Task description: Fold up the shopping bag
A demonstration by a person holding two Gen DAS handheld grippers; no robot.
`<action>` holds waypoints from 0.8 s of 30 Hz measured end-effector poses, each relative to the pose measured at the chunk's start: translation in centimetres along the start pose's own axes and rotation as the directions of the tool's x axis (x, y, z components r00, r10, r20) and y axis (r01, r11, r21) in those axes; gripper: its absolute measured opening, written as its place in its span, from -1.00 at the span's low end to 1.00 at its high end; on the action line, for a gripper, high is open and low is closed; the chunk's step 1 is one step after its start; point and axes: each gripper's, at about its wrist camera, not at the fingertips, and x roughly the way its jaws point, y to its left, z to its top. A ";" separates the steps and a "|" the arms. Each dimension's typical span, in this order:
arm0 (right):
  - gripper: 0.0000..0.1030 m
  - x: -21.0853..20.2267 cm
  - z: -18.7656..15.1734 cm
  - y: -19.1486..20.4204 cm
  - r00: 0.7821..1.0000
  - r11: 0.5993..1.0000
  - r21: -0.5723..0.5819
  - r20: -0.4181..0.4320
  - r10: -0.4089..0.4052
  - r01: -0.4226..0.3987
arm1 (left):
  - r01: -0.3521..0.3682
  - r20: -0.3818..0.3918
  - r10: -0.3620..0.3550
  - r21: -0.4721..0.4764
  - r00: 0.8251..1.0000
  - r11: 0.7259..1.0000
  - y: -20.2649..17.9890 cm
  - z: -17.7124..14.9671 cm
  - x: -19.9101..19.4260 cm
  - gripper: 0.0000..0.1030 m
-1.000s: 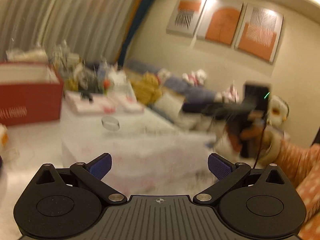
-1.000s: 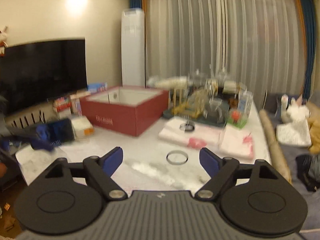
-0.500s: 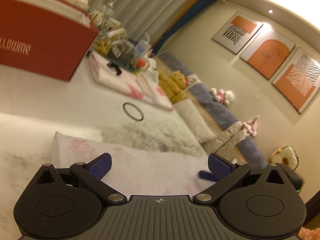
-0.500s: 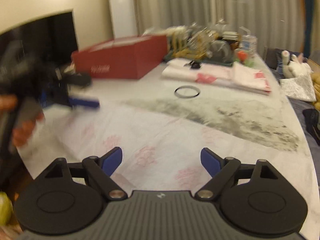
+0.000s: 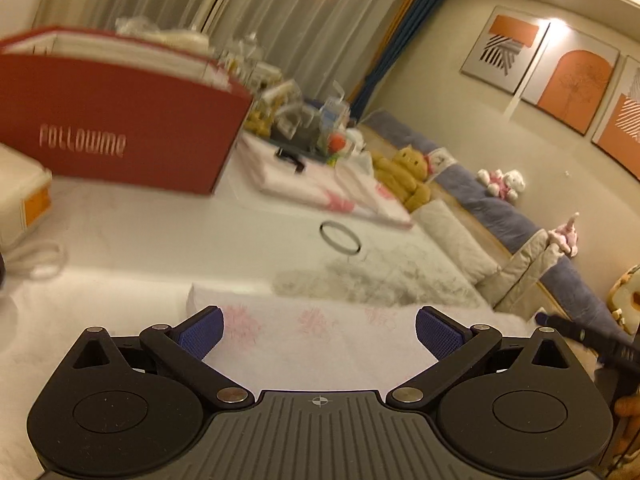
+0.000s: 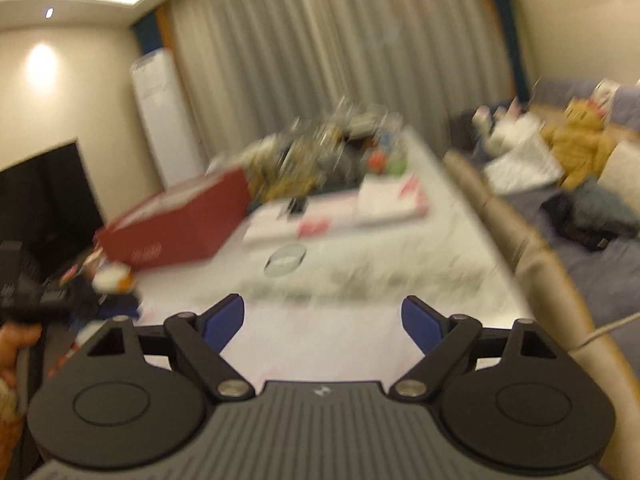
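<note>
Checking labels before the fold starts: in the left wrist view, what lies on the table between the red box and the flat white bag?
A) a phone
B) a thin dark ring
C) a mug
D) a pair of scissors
B: a thin dark ring lies flat on the table, beyond the white bag and this side of the red box; no scissors, mug or phone show there.

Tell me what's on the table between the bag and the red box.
In the left wrist view, only a thin black ring lies on the bare tabletop between the bag and the red box.
</note>
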 end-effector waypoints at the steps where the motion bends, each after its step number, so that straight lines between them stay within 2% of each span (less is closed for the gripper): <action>1: 0.61 -0.4 0.6 -0.3 0.998 0.999 -0.002 0.047 -0.040 0.040 | -0.013 0.021 0.013 0.028 1.000 1.000 -0.4 0.3 -0.5 0.99; 2: 0.50 -0.4 1.2 -0.4 0.995 0.997 -0.007 0.073 -0.070 0.071 | -0.030 0.033 0.028 0.064 0.999 0.997 -1.0 0.6 -0.9 0.99; 3: 0.14 0.1 1.3 -0.4 0.995 0.997 -0.019 0.058 -0.075 0.076 | -0.038 0.032 0.035 0.099 0.999 0.994 -1.6 0.6 -1.1 0.99; 4: -0.13 0.7 1.5 -0.4 0.996 0.996 -0.030 0.038 -0.078 0.079 | -0.026 0.022 0.023 0.130 0.999 0.991 -2.2 0.6 -1.2 1.00; 6: -0.22 2.0 1.7 -0.2 0.996 0.995 -0.054 -0.002 -0.084 0.084 | 0.038 -0.017 -0.036 0.196 0.999 0.980 -3.7 -0.1 -1.3 1.00; 8: -0.23 4.1 0.8 0.3 0.993 0.997 -0.066 -0.104 -0.057 0.051 | 0.106 -0.065 -0.092 0.264 0.994 0.959 -5.4 -1.0 -1.4 1.00; 9: -0.22 5.2 0.3 0.5 0.987 0.997 -0.070 -0.156 -0.043 0.033 | 0.112 -0.087 -0.090 0.300 0.992 0.947 -6.1 -1.5 -1.3 0.99; 11: -0.20 6.8 -1.2 2.1 0.970 0.993 -0.113 -0.244 0.008 -0.036 | 0.066 -0.127 -0.018 0.379 0.992 0.923 -6.9 -2.5 -0.9 1.00; 13: -0.12 7.2 -2.1 3.8 0.961 0.985 -0.153 -0.272 0.038 -0.082 | -0.015 -0.143 0.079 0.403 0.986 0.915 -6.4 -2.9 -0.2 0.99; 15: 0.05 7.6 -2.9 5.5 0.952 0.973 -0.190 -0.300 0.066 -0.128 | -0.097 -0.136 0.160 0.387 0.978 0.917 -5.0 -2.9 0.1 0.99; 17: 0.06 7.6 -3.1 6.4 0.944 0.966 -0.195 -0.314 0.100 -0.167 | -0.173 -0.126 0.231 0.361 0.965 0.916 -3.5 -2.8 0.3 0.99; 24: 0.15 7.2 -3.5 7.4 0.944 0.950 -0.250 -0.313 0.104 -0.188 | -0.296 -0.077 0.332 0.297 0.940 0.908 -0.7 -2.6 -0.3 1.00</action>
